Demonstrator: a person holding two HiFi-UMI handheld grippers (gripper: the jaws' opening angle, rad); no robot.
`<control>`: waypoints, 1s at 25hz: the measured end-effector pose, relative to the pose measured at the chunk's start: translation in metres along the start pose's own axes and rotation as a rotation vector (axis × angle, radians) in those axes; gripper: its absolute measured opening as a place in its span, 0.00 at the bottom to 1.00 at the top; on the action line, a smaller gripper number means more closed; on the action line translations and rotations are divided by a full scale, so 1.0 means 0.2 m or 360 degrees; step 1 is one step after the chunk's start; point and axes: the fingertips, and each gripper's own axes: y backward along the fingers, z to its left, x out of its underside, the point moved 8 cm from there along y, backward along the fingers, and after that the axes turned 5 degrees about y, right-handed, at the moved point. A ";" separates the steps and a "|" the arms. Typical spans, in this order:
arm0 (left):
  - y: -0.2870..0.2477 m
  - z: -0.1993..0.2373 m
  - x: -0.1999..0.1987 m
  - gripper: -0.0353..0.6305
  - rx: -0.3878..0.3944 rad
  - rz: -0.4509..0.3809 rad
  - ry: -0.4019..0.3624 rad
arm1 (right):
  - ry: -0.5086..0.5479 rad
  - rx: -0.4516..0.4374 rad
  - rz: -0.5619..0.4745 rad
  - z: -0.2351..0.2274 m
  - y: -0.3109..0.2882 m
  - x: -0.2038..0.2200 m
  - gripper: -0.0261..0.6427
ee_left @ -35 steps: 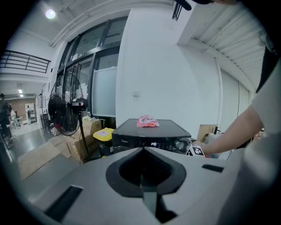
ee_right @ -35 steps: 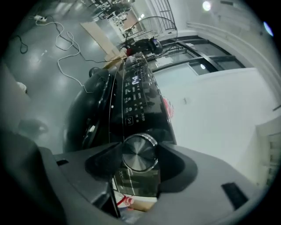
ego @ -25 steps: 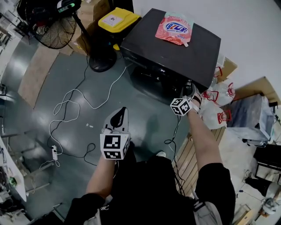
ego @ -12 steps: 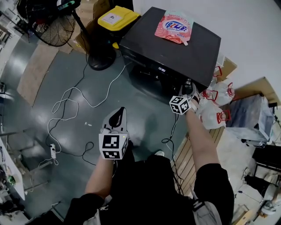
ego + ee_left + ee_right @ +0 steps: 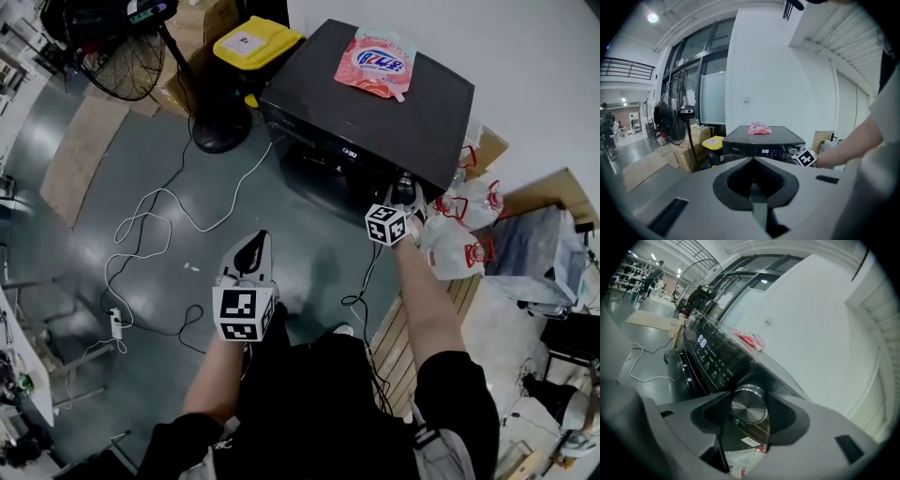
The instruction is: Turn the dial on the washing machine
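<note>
Your right gripper [image 5: 404, 190] reaches the right end of the black washing machine's [image 5: 375, 122] front panel, its jaws closed around the silver dial [image 5: 749, 405]. In the right gripper view the dial sits squarely between the two dark pads, both of them against its rim. The dial lies just right of the panel's lit buttons and its display [image 5: 765, 151]. Your left gripper [image 5: 250, 253] hangs over the grey floor [image 5: 84, 169], well apart from the machine, its jaws brought together on nothing. A pink pouch [image 5: 375, 63] lies flat on the machine's lid. A yellow-lidded bin [image 5: 255, 39] stands just beside the machine's left side, with a black fan [image 5: 122, 56] farther left. White cable [image 5: 155, 225] loops across the floor, and clear bags with red handles [image 5: 464, 225] are heaped at the machine's right.
</note>
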 end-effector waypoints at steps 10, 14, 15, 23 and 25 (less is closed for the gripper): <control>0.00 0.06 -0.03 0.07 0.0000 -0.0001 -0.0005 | -0.0727 -0.0114 0.0153 -0.08 0.02 0.01 0.42; 0.01 0.09 -0.06 0.07 -0.0004 -0.0016 -0.0022 | -0.0957 -0.0182 0.0142 -0.11 -0.01 0.04 0.42; 0.01 0.11 -0.07 0.07 -0.0008 -0.0018 -0.0026 | -0.1004 -0.0198 0.0143 -0.12 -0.01 0.04 0.42; 0.00 0.13 -0.14 0.07 0.0012 -0.0038 -0.0071 | -0.1082 -0.0243 0.0156 -0.13 -0.01 0.04 0.42; -0.01 0.13 -0.16 0.07 0.0018 -0.0044 -0.0079 | -0.1081 -0.0248 0.0158 -0.13 0.00 0.04 0.42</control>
